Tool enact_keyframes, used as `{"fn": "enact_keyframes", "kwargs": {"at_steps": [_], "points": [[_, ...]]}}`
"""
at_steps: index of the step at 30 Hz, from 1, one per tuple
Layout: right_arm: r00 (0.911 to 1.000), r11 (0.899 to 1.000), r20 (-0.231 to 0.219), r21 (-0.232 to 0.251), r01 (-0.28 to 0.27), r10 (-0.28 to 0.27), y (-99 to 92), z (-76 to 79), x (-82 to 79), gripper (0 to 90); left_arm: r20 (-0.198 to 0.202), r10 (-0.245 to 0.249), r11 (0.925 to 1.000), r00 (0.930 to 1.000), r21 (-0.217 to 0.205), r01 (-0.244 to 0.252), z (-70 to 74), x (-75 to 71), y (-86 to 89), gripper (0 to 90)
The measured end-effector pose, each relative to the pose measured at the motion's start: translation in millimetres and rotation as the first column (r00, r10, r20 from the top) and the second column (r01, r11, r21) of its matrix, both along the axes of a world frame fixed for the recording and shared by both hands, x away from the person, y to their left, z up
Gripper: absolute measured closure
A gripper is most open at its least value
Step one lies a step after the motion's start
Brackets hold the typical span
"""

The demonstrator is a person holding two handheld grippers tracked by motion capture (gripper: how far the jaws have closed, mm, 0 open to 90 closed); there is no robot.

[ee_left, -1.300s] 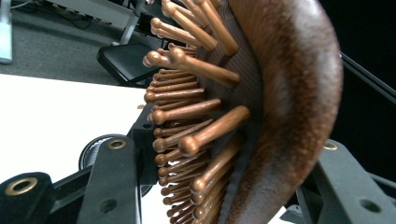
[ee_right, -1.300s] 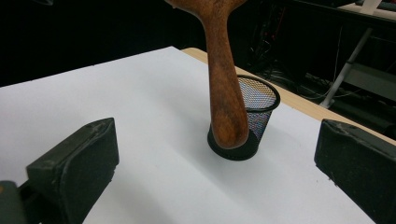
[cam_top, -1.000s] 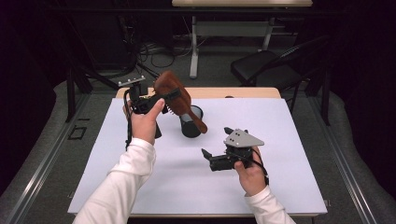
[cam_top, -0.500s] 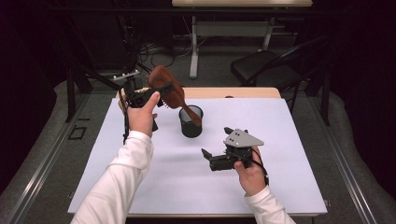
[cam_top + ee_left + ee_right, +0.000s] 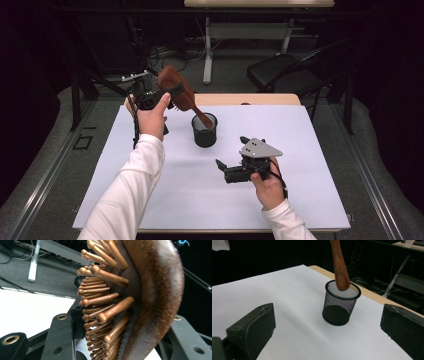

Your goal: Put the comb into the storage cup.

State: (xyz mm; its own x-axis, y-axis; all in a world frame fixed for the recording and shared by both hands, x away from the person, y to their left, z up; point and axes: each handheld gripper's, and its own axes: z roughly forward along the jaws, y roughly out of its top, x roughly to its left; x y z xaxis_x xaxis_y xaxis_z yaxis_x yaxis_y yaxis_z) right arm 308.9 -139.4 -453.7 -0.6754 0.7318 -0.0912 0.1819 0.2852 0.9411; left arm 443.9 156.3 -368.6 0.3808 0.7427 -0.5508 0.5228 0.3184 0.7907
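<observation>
Item: wooden hairbrush (image 5: 176, 91), paddle type, dark brown with round-tipped pins (image 5: 105, 302). Location: held aloft above the far left part of the worktop (image 5: 310, 150), its handle tip (image 5: 342, 282) at the mouth of the mesh cup (image 5: 204, 130).

Holder: left tool (image 5: 159, 98), clenched on the brush head; in the left gripper view one jaw lies against the pin side and the other against the smooth back. Right tool (image 5: 235, 170): released, jaws standing wide and empty, held low over the near right of the worktop, well apart from the cup.

Orientation: long axis tilted, not upright. The head is high and to the left; the handle slopes down and to the right toward the cup. In the right gripper view the handle tip sits just inside the rim, near its far side.

Step in hand, as judged: seating the brush handle-first in the cup.

Handling notes:
- Bring the head over the cup so the axis stands nearer to upright before you lower it; a slanted handle is likely to push on the rim.
- The cup looks light and stands free, so a sideways push could tip or slide it.
- Lower the brush until the handle tip rests on the cup's base, then open the left tool.
- Expect the heavy head to lean on the rim; let it settle before you draw away.
- Your right tool is free to steady the cup if it shifts.
</observation>
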Motion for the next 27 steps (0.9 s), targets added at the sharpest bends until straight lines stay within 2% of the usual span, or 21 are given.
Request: {"fn": "enact_keyframes", "kwargs": {"at_steps": [7,27], "points": [[1.0000,1.000,-0.005,0.000,-0.001,0.001,0.3,-0.3,-0.1,0.0,-0.010,0.026,0.9996,0.9996,0.011,-0.026,-1.5,5.6,1.9,49.0],[1.0000,1.000,-0.005,0.001,-0.001,0.001,0.4,-0.7,-0.1,0.0,0.005,0.096,0.9938,0.9954,0.056,-0.096,-6.9,14.9,5.3,49.0]]}}
